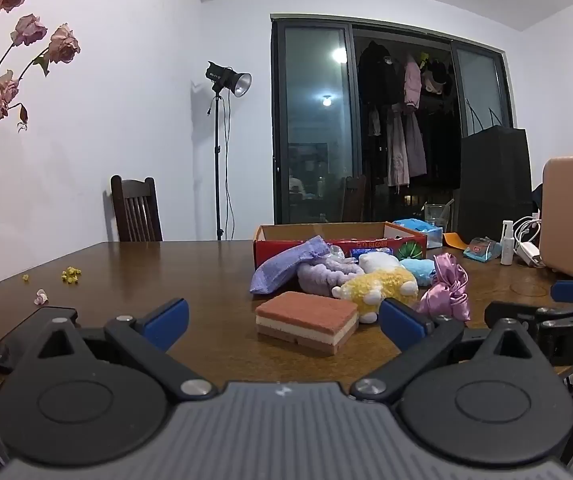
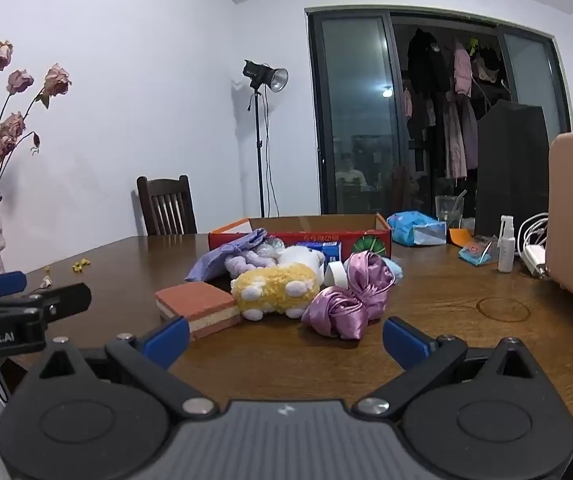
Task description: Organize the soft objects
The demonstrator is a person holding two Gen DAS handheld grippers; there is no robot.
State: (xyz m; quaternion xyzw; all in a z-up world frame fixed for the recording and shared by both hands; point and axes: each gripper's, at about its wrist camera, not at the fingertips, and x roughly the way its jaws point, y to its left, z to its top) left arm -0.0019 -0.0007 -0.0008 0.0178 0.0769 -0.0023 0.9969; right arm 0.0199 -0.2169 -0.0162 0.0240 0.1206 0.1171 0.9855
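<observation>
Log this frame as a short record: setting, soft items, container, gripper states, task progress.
setting: wooden table, indoors
soft items: layered sponge, yellow plush, lilac pouch, purple satin bag, lavender fluffy piece, blue plush
placement: all heaped on the table in front of the box
container: red cardboard box, open top, behind the heap
left gripper: open, empty, facing the sponge
right gripper: open, empty, facing the satin bag
progress: nothing picked up yet
</observation>
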